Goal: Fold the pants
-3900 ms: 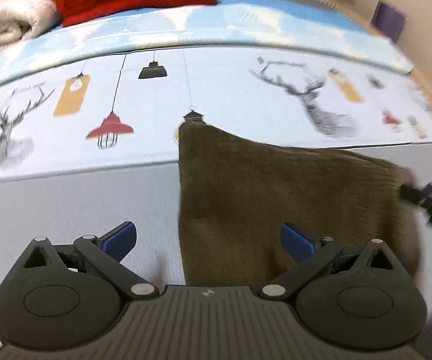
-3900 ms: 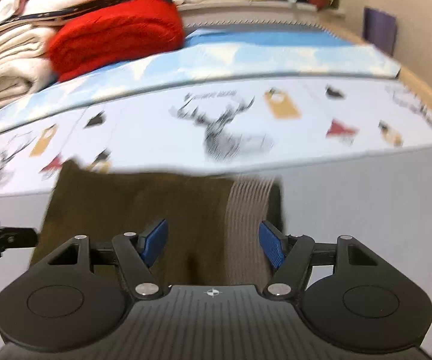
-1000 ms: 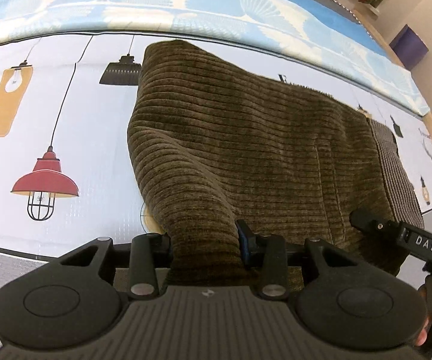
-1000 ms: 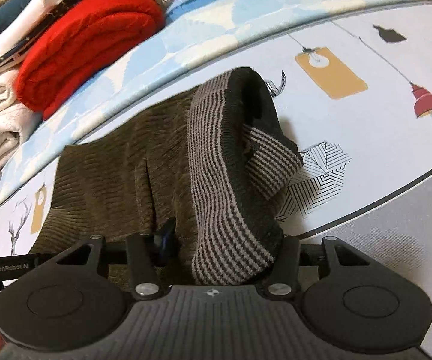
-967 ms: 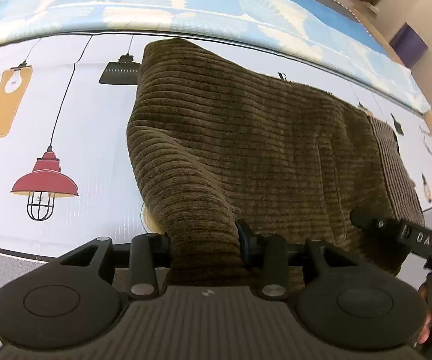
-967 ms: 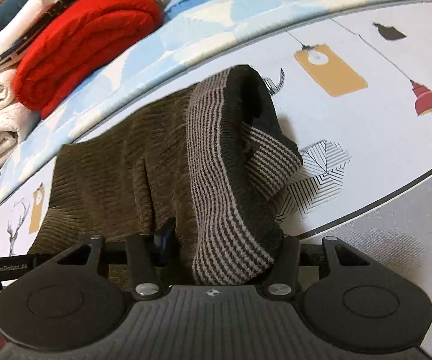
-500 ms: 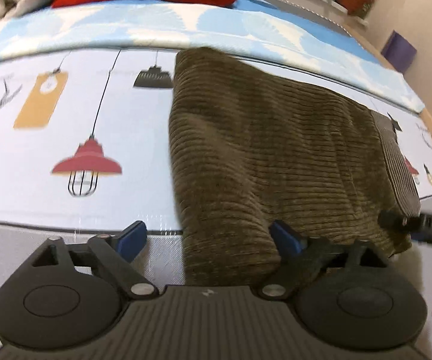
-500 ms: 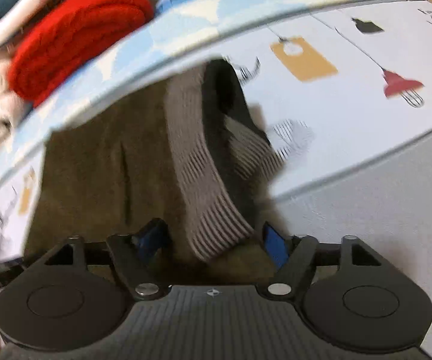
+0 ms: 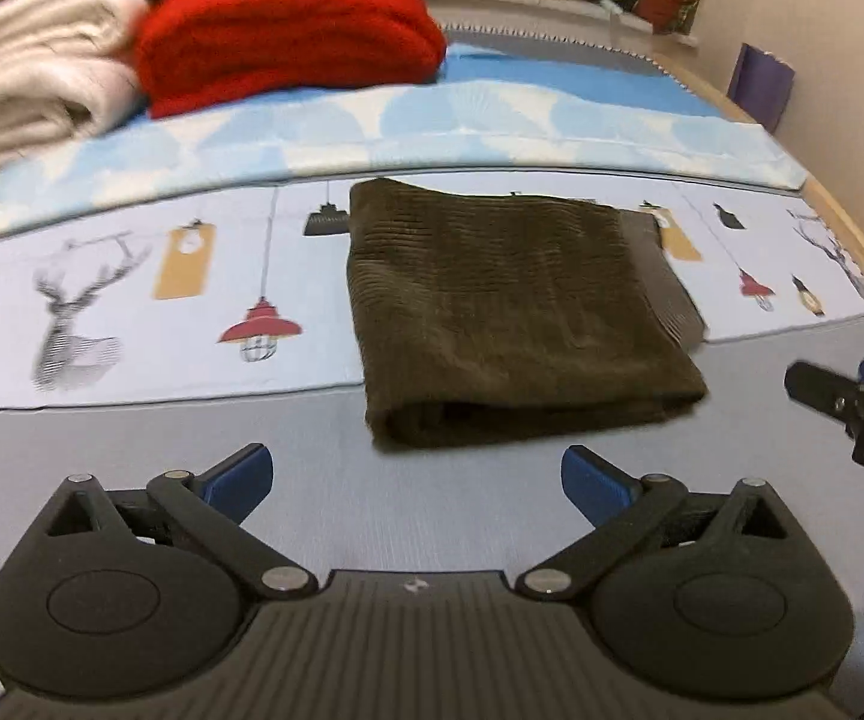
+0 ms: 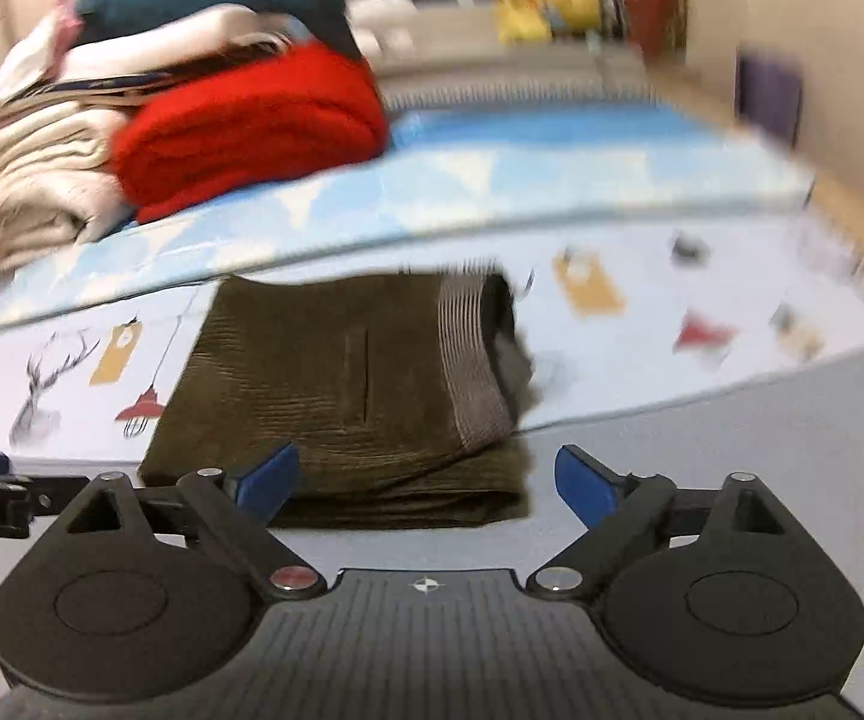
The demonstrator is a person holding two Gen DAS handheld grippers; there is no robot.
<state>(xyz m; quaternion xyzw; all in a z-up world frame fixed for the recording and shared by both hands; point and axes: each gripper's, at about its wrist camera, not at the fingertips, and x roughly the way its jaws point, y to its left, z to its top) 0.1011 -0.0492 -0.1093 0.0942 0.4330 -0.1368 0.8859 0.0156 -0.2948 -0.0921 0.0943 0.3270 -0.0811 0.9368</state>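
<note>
Jaws apart; pants (image 9: 516, 312) folded flat.

Ribbed olive corduroy pants (image 9: 510, 306) with knit waistband (image 10: 474, 360) lie on smooth printed cloth sheet (image 9: 132, 300).

both wrist views toward pants (image 9: 516, 312)

Left tongs (image 9: 417, 471) spread wide — empty, right tongs (image 10: 426, 480) likewise, level
</note>
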